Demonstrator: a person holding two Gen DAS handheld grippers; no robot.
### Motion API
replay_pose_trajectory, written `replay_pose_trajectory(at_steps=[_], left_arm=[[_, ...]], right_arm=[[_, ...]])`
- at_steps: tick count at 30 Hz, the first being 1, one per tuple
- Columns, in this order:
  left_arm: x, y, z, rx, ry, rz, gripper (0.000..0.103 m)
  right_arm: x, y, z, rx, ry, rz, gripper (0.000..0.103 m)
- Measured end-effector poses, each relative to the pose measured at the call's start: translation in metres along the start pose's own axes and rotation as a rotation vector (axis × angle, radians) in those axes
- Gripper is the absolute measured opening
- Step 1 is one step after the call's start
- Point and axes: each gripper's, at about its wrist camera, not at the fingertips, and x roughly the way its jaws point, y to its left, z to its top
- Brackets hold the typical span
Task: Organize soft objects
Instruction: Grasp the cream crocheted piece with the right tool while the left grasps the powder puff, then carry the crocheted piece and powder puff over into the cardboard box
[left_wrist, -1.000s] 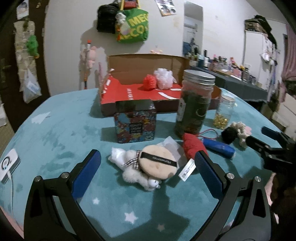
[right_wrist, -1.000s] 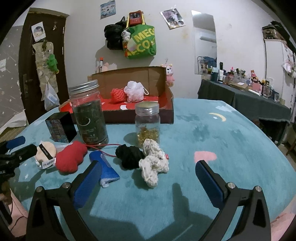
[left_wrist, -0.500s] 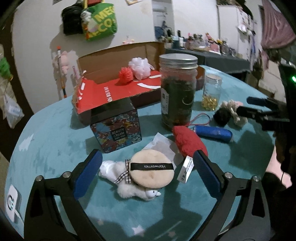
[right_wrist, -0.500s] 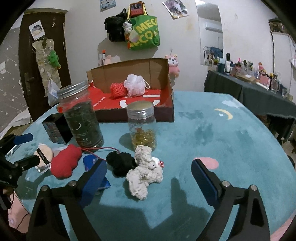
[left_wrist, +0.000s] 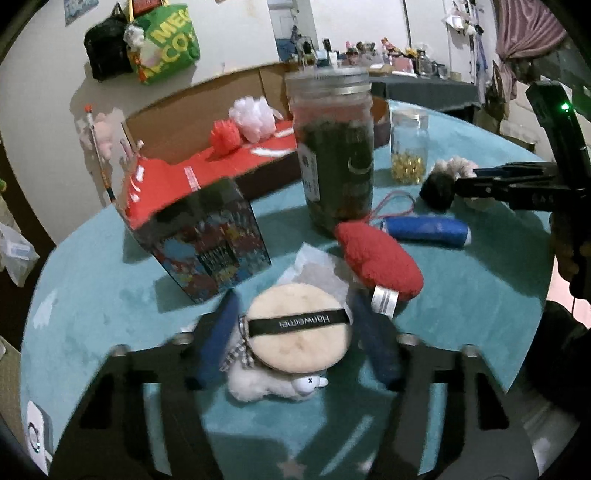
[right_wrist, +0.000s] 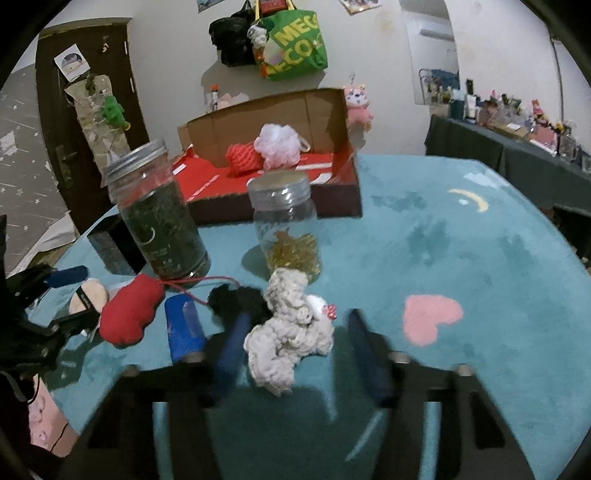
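Left wrist view: the left tongs (left_wrist: 295, 343) have just been closing and now bracket the round beige powder puff (left_wrist: 297, 330), which lies on a small white plush toy (left_wrist: 273, 384); the blue fingers (left_wrist: 218, 339) stand just beside its edges, and whether they press on it I cannot tell. Behind it on the teal worktop (left_wrist: 103, 295) lie a red plush cloud (left_wrist: 378, 264) and a blue tube (left_wrist: 428, 230), with a patterned box (left_wrist: 218, 247) and a dark jar (left_wrist: 338, 162) further back.

Right wrist view: the right tongs (right_wrist: 297, 354) have also just been closing, narrowed around a cream crocheted toy (right_wrist: 291, 332) that rests on the worktop beside a black pompom (right_wrist: 236, 301); contact is unclear. A cardboard box (right_wrist: 273, 114) at the far edge holds a red ball (right_wrist: 242, 157) and a white bath puff (right_wrist: 279, 144).
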Motion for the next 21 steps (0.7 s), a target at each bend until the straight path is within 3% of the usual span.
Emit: replay_pose_trajectory(at_steps=[2, 3, 13, 21], left_arm=[[0.005, 0.001, -0.003, -0.009, 0.014, -0.002, 0.048], [0.004, 0.002, -0.003, -0.012, 0.005, -0.003, 0.047], [-0.018, 0.007, 0.007, -0.101, -0.075, -0.023, 0.045], [-0.024, -0.002, 0.019, -0.142, -0.116, -0.066, 0.045]], right_arm=[[0.001, -0.001, -0.002, 0.008, 0.01, 0.023, 0.025], [-0.002, -0.001, -0.002, -0.004, -0.003, 0.003, 0.021], [-0.037, 0.01, 0.009, -0.018, -0.134, 0.002, 0.018], [-0.045, 0.028, 0.016, -0.037, -0.155, 0.078, 0.018]])
